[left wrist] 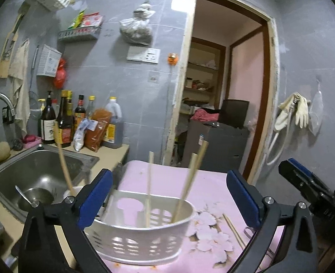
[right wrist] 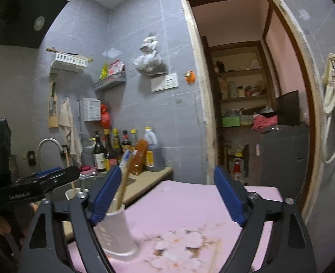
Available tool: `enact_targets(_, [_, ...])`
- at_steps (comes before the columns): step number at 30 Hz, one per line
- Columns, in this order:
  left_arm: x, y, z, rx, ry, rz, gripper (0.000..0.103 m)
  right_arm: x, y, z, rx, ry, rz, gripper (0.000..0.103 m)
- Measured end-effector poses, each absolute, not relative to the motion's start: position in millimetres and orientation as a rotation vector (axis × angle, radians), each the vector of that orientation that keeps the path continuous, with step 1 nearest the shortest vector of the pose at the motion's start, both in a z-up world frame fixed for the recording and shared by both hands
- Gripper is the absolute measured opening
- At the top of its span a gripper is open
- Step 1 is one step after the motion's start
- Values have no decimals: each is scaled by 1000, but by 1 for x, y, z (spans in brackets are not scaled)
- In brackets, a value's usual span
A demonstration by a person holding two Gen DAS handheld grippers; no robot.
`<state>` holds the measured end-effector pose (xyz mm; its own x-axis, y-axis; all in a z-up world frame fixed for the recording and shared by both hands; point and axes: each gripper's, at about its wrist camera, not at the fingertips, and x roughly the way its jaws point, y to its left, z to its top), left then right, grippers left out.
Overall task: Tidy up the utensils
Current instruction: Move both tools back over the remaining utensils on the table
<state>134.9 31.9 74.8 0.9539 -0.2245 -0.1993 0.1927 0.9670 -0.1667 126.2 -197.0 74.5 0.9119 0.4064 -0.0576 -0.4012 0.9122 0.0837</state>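
Sorting chopsticks into the white basket (left wrist: pixel 142 234) is the step in hand, and both tools are free for it. Left hand-held gripper (left wrist: pixel 169 195) stands released, its blue pads either side of the basket without touching it; right hand-held gripper (right wrist: pixel 167 195) is released too, nothing between its pads. The basket sits on the pink mat (left wrist: pixel 212 182) toward the counter's left edge, beside the sink (left wrist: pixel 42 166), with three chopsticks (left wrist: pixel 187 182) leaning upright inside. One loose chopstick (left wrist: pixel 233 232) lies flat on the mat to the basket's right, near the front edge.

To do this well, I would take the loose chopstick with the right tool, which looks nearer to it. Pinch it near one end, since a thin stick lying flat is likely to roll or slip. Lift it, tip it upright, and lower the free end past the basket's rim before letting go. The basket looks light, so the left tool could steady its wall if a nudge threatens to shift it
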Motion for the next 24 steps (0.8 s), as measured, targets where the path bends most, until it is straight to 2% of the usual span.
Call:
enact_targets(3, [132, 19, 68, -152, 229, -235, 101, 120, -216, 71, 78, 78, 393, 103])
enact_targets(9, [128, -11, 51, -148, 284, -276, 101, 110, -247, 62, 62, 100, 345, 103])
enact_targets(24, [159, -85, -16, -35, 608, -339, 101, 126, -300, 19, 47, 329, 216, 103])
